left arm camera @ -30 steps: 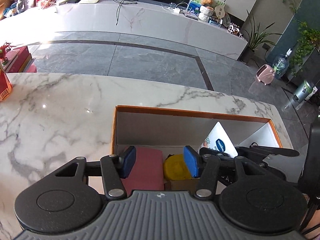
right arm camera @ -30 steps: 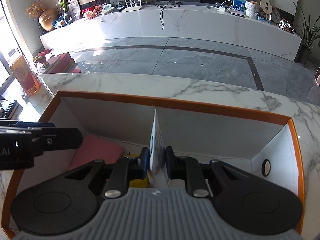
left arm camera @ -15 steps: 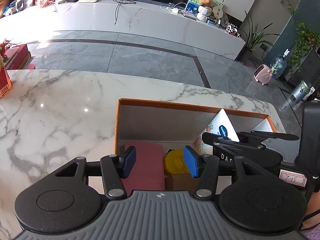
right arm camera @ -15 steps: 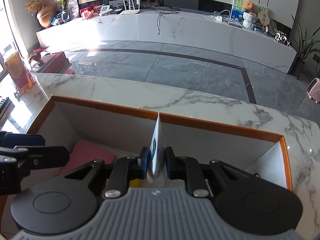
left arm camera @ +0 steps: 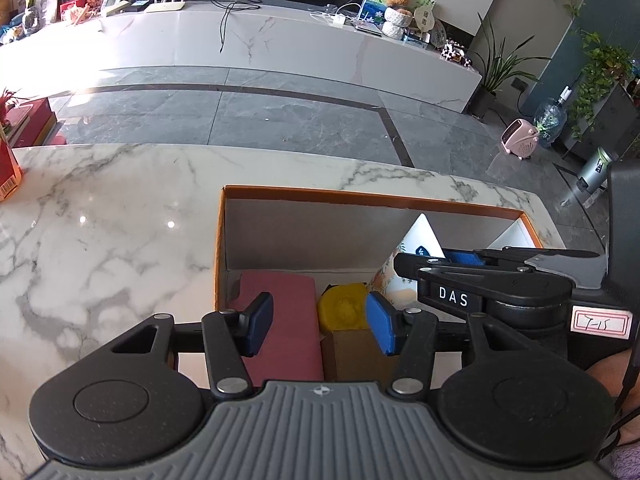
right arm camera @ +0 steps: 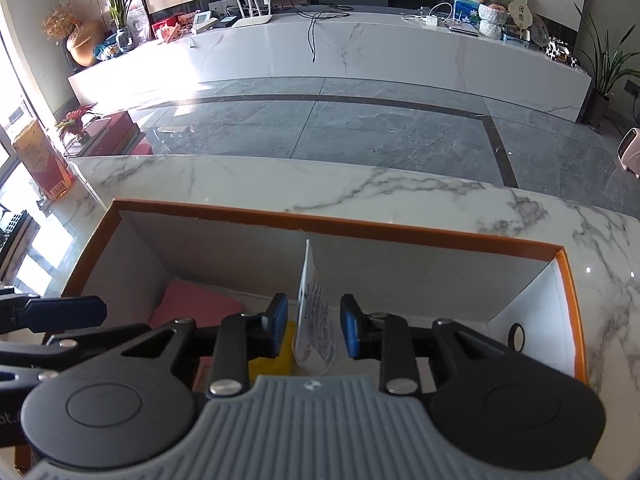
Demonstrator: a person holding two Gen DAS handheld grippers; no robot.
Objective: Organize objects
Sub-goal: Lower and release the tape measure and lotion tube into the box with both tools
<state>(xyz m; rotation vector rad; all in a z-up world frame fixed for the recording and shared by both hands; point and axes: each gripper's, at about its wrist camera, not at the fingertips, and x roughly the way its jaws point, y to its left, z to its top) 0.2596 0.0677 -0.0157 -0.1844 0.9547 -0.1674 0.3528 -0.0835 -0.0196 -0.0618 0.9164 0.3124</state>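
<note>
- The black side of the right gripper (left arm camera: 458,259) carried the white letters "DAS", and a small white tag behind it bore handwriting I could not make out.
- The white tube (right arm camera: 316,320) showed a blue oval logo on one face (too small to read) and fine print on the other.
- The right gripper's jaws had just been opening; the tube stood between the blue pads (right arm camera: 352,330), a gap showing on either side.
- The left gripper (left arm camera: 320,322) hung half open with nothing in it, above a pink pad (left arm camera: 286,300) and a yellow lid (left arm camera: 344,308).
- The tube stood upright inside the orange-rimmed box (right arm camera: 340,222) on the marble counter (right arm camera: 400,188), flat end up, long axis near vertical.
</note>
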